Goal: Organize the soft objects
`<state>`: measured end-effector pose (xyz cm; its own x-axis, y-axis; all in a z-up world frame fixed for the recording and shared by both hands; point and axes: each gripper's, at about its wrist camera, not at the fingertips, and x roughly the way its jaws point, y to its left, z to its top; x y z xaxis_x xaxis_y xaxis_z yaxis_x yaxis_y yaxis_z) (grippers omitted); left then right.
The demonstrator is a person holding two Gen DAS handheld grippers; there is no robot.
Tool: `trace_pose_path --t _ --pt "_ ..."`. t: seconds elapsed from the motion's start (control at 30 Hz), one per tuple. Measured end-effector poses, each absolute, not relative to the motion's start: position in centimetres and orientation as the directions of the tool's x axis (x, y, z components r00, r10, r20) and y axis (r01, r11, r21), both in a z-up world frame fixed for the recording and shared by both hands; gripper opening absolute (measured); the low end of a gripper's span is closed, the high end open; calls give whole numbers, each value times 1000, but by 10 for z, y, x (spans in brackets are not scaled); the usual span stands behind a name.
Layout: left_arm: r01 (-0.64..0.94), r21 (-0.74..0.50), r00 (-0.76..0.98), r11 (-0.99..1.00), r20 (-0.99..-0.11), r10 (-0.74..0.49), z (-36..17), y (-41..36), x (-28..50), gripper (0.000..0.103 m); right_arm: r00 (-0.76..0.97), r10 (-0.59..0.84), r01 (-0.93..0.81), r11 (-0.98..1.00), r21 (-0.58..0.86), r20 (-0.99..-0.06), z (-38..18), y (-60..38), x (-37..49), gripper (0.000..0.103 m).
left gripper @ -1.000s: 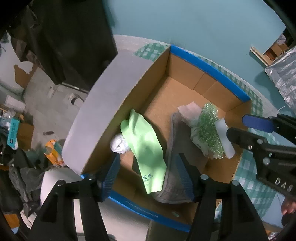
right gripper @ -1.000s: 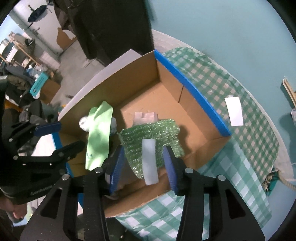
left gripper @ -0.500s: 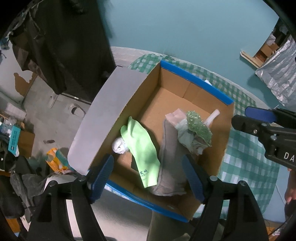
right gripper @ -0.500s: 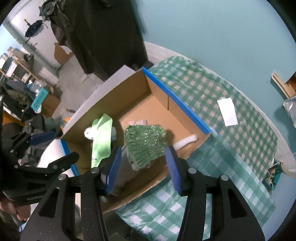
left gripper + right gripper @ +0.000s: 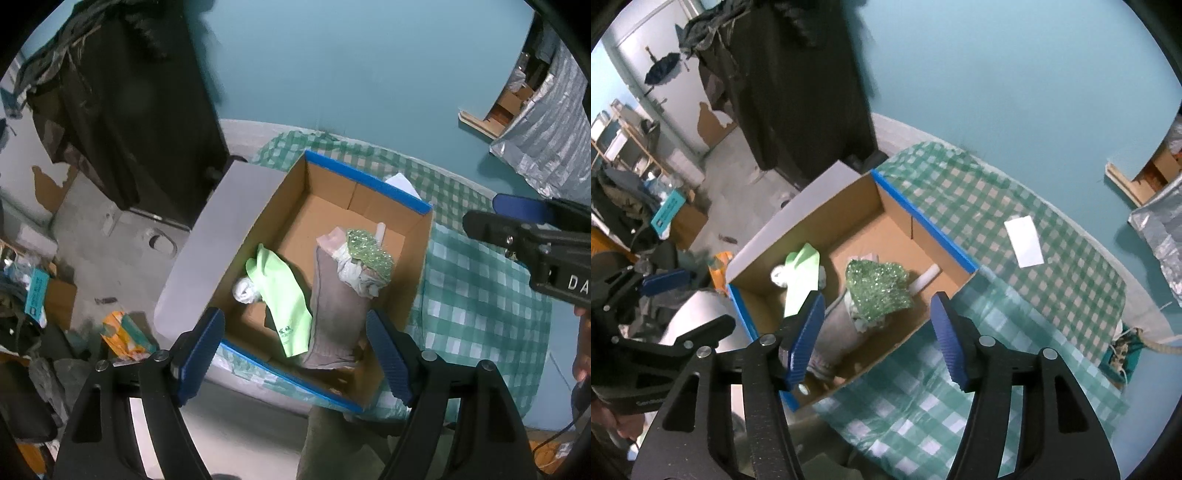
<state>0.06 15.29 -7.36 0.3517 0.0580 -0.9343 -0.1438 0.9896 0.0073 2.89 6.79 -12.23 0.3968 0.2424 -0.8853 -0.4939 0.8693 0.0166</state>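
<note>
Jaws wide and empty on left gripper point(image 5: 293, 354) and right gripper point(image 5: 877, 338), seemingly high above cardboard box point(image 5: 369, 190).

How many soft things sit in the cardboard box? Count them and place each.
5 visible: green glove left of middle, white wad beside it, grey cloth right of the glove, green bubble wrap atop it, white foam tube behind. More may lie underneath.

Soft items sit in the cardboard box point(image 5: 376, 195), blue-taped rim, open top, on the checked tablecloth.
Light green rubber glove point(image 5: 284, 295) lies flat, over a white crumpled wad point(image 5: 244, 290) near the left wall. Grey cloth point(image 5: 334, 314) stretches lengthwise beside the glove, touching it. Green bubble wrap point(image 5: 881, 288) rests on a pale bundle on the cloth's far end. White foam strip point(image 5: 925, 278) leans in the right corner.
</note>
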Motion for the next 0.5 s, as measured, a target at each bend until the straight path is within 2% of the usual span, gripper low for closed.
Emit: trace_pose_path --t 0.5 --pt "-83 72 410 994 -906 100 -31 127 -22 81 484 222 -425 905 -6 -846 -88 47 -2 62"
